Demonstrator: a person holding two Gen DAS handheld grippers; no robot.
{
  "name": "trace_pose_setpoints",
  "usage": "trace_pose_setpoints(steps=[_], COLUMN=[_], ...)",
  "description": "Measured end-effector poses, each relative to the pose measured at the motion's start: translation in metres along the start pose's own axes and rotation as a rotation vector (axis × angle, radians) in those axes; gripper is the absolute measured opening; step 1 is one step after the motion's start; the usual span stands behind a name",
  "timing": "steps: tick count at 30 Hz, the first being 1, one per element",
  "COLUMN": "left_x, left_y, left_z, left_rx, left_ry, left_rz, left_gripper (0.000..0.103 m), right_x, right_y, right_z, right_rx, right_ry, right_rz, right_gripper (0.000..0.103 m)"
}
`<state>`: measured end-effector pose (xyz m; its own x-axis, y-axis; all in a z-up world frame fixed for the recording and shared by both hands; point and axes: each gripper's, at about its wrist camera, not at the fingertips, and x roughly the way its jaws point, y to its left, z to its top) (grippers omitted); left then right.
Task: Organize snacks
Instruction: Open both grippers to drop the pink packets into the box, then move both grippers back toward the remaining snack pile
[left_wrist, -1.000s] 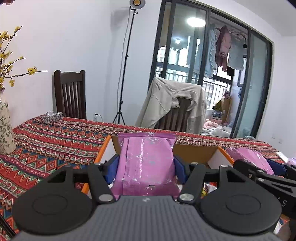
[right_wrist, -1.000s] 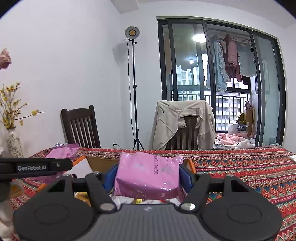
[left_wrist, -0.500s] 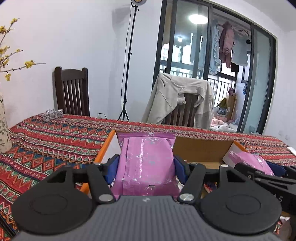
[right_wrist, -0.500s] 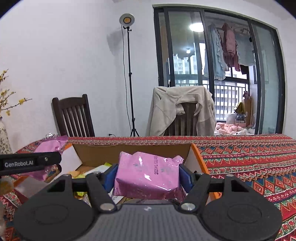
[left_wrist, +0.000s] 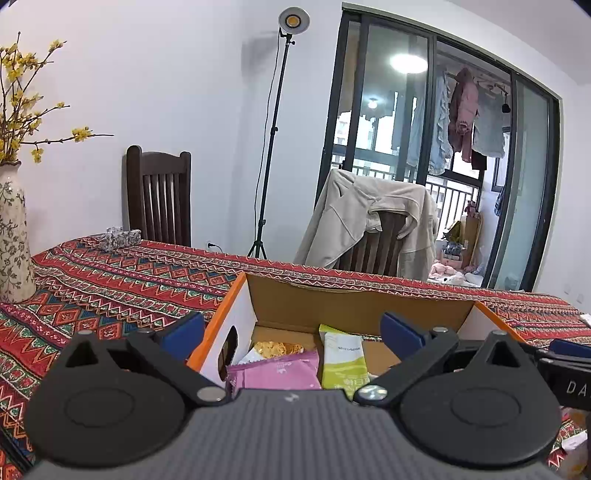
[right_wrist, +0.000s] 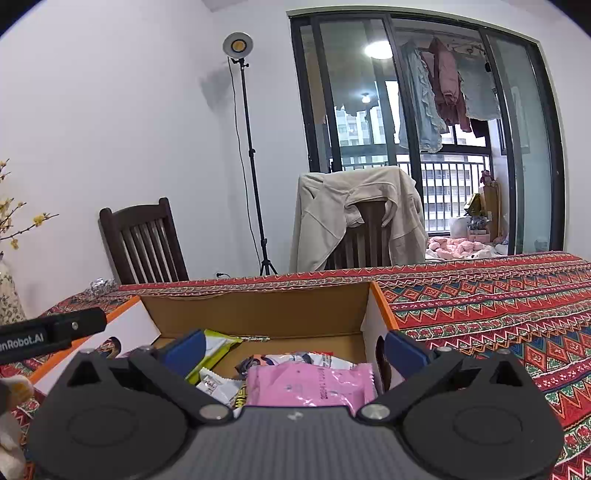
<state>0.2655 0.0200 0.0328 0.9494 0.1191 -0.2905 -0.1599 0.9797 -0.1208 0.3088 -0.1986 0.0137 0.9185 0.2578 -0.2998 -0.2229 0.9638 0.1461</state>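
An open cardboard box (left_wrist: 351, 306) with an orange rim stands on the patterned tablecloth. My left gripper (left_wrist: 293, 332) hovers over its left part, jaws opening wide. A pink snack packet (left_wrist: 275, 373) lies loose in the box below it, beside a green packet (left_wrist: 343, 363), with no pad touching it. In the right wrist view my right gripper (right_wrist: 291, 350) is over the box (right_wrist: 258, 314) at its right end, jaws opening too. A second pink packet (right_wrist: 310, 384) lies free among other snacks under it. Each gripper shows at the edge of the other's view.
A flowered vase (left_wrist: 13, 236) with yellow blossoms stands at the table's left. A small patterned packet (left_wrist: 120, 236) lies at the far edge. Behind the table are a dark chair (left_wrist: 159, 195), a chair draped with a beige jacket (left_wrist: 373, 225) and a lamp stand (left_wrist: 269, 147).
Both grippers went from shut on their pink packets to wide open. Both packets have dropped into the box. Both hands came down a little toward the box.
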Motion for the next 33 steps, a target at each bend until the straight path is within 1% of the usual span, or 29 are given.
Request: trace_pose_setpoints(steps=[6, 9, 14, 17, 24, 33], left_x=[0.001, -0.001, -0.013, -0.022, -0.049, -0.089], left_y=[0.0, 0.001, 0.0, 0.0, 0.0, 0.006], left_z=[0.003, 0.007, 0.018, 0.024, 0.025, 0.002], left_rx=[-0.01, -0.023, -0.031, -0.046, -0.034, -0.008], left_ry=[0.005, 0.004, 0.0, 0.011, 0.056, 0.143], left_rz=[0.009, 0.016, -0.001, -0.025, -0.065, -0.077], left_gripper=[0.103, 0.103, 0.103, 0.103, 0.103, 0.103], right_x=[-0.003, -0.009, -0.025, -0.039, -0.074, -0.119], right_y=[0.001, 0.001, -0.002, -0.004, -0.009, -0.017], right_z=[0.001, 0.007, 0.017, 0.02, 0.018, -0.007], right_rx=[-0.009, -0.018, -0.027, -0.048, -0.065, -0.061], right_ry=[0.002, 0.005, 0.022, 0.023, 0.045, 0.106], right_rz=[-0.017, -0.043, -0.05, -0.051, -0.037, -0.03], right_gripper=[0.103, 0.103, 0.103, 0.103, 0.103, 0.103])
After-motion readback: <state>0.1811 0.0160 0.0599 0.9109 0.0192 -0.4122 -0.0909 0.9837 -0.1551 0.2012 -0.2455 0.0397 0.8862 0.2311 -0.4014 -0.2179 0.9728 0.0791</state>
